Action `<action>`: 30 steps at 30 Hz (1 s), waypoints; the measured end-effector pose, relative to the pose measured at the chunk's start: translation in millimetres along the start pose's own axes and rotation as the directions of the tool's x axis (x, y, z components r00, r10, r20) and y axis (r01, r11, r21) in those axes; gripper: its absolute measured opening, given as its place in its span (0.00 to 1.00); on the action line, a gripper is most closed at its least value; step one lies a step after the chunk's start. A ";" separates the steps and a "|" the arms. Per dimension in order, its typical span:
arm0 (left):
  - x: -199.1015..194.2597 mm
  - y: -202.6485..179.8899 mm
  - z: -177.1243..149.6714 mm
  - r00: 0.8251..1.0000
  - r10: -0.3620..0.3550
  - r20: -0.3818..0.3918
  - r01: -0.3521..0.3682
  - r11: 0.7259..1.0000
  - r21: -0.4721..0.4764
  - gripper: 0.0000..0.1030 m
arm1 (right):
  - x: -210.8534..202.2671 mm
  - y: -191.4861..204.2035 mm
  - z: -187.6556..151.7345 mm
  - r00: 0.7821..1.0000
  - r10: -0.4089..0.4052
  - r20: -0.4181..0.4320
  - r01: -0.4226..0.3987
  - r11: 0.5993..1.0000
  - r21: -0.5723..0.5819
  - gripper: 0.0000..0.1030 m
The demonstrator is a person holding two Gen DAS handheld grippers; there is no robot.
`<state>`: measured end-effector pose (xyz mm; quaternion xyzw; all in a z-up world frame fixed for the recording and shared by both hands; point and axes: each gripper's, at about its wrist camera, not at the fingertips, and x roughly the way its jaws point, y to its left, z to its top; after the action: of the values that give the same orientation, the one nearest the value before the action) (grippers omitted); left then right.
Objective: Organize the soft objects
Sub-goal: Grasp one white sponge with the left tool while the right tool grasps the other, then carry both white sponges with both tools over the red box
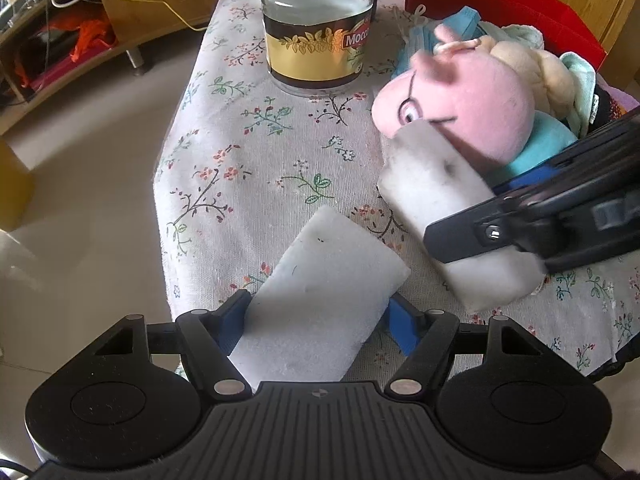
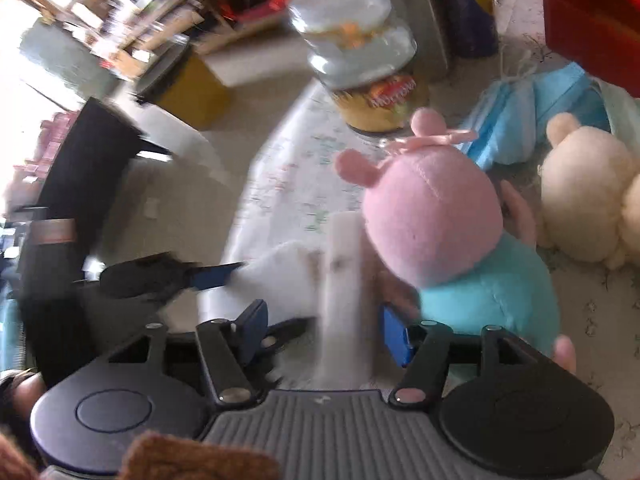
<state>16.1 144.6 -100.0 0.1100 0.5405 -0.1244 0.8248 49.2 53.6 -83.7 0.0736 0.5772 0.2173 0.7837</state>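
Observation:
My left gripper (image 1: 318, 320) is shut on a white sponge block (image 1: 320, 292) and holds it flat over the near part of the floral tablecloth (image 1: 248, 152). My right gripper (image 2: 324, 328) holds a second white sponge (image 2: 346, 280) on edge between its blue pads; its left finger stands off the sponge in the blurred right wrist view. In the left wrist view this gripper (image 1: 520, 232) grips that sponge (image 1: 440, 200) against a pink pig plush (image 1: 472, 112). The pig plush (image 2: 436, 220) in a teal shirt sits right of the sponge.
A glass coffee jar (image 1: 316, 36) stands at the table's far side. Blue face masks (image 2: 532, 116), a cream plush (image 2: 584, 204) and a red box (image 1: 500, 4) crowd the right. The table's left edge drops to the floor.

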 end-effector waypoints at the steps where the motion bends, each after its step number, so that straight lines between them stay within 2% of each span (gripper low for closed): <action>1: 0.0 -0.5 -0.4 1.000 0.003 0.001 -0.003 1.000 0.000 0.69 | 3.0 1.4 -0.5 1.000 0.002 -0.008 -0.002 1.000 -0.008 0.01; 3: 0.4 -0.6 -1.2 1.000 0.004 0.002 -0.004 1.000 -0.004 0.69 | 3.4 -0.6 -7.4 1.000 0.018 0.005 -0.018 1.000 -0.014 0.00; 5: -1.7 -0.8 -1.3 1.000 0.006 0.008 -0.006 1.000 -0.010 0.67 | -0.8 -0.1 -15.0 0.999 -0.008 0.034 0.009 0.999 -0.050 0.00; 6: -3.9 -2.0 -1.7 1.000 0.014 0.015 -0.014 1.000 -0.004 0.63 | -5.2 0.5 -17.7 0.999 -0.006 0.037 0.008 0.999 -0.051 0.00; 11: -8.9 -1.4 -3.0 0.999 0.032 0.022 -0.031 0.999 -0.027 0.56 | -36.6 -11.4 -28.2 0.993 0.088 0.078 -0.087 0.996 -0.014 0.00; 16: -23.3 8.4 -0.3 0.997 -0.034 0.063 0.042 0.990 -0.132 0.55 | -68.0 -32.7 -39.4 0.970 0.192 0.150 -0.202 0.978 0.054 0.00; 19: -30.6 7.6 2.0 0.996 -0.041 0.080 0.054 0.986 -0.160 0.55 | -89.4 -44.4 -44.2 0.956 0.208 0.207 -0.228 0.971 0.076 0.00; 26: -70.7 3.1 15.8 0.970 -0.095 0.224 0.155 0.951 -0.266 0.55 | -128.6 -74.7 -50.5 0.921 0.200 0.333 -0.252 0.960 0.119 0.00; 30: -94.3 -12.5 39.5 0.948 -0.110 0.297 0.189 0.949 -0.251 0.55 | -153.8 -91.2 -55.0 0.893 0.189 0.408 -0.266 0.954 0.140 0.00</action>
<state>9.8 128.4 1.6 -0.0666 0.4376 -0.1249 0.8879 -15.8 -101.0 -0.7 0.2579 0.4153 0.2322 0.8409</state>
